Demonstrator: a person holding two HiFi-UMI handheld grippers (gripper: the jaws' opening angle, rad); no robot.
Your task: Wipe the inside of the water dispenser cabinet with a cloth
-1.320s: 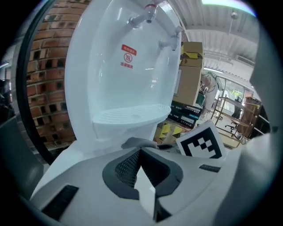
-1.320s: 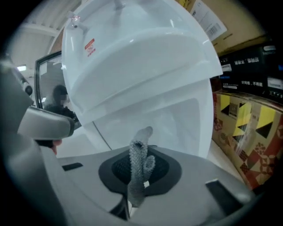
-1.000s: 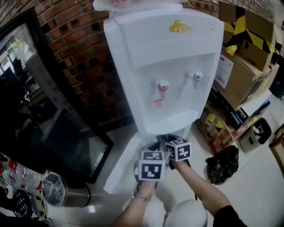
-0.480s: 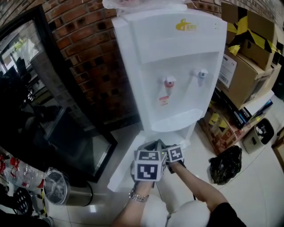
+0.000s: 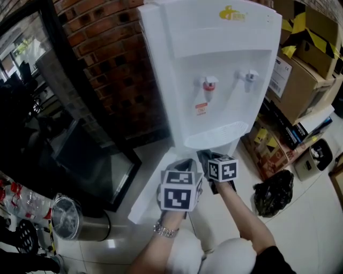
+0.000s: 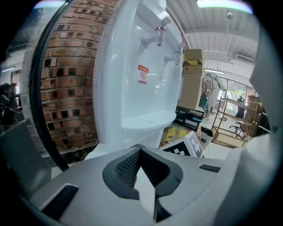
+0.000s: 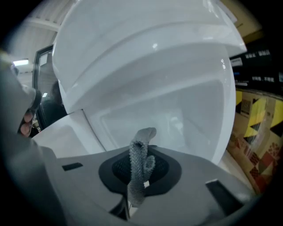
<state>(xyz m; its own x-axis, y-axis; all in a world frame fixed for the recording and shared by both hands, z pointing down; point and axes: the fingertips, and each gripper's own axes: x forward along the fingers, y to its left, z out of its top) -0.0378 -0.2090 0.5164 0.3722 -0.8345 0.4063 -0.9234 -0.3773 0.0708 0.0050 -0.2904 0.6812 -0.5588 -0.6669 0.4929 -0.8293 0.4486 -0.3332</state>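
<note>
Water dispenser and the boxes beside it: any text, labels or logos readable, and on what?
Yellow logo on the water dispenser top: blurred, unreadable.
Red-and-white sticker under the red tap: print too small.
White label on a cardboard box: too small.
Nothing can be quoted.

The tall white plastic water dispenser [image 5: 214, 69] stands upright, its lower cabinet [image 7: 168, 119] open and its door [image 5: 151, 184] swung left. A thin grey knobbly cloth [image 7: 140, 154] sticks up before the cabinet, pinched in the right gripper [image 7: 135, 185].
</note>
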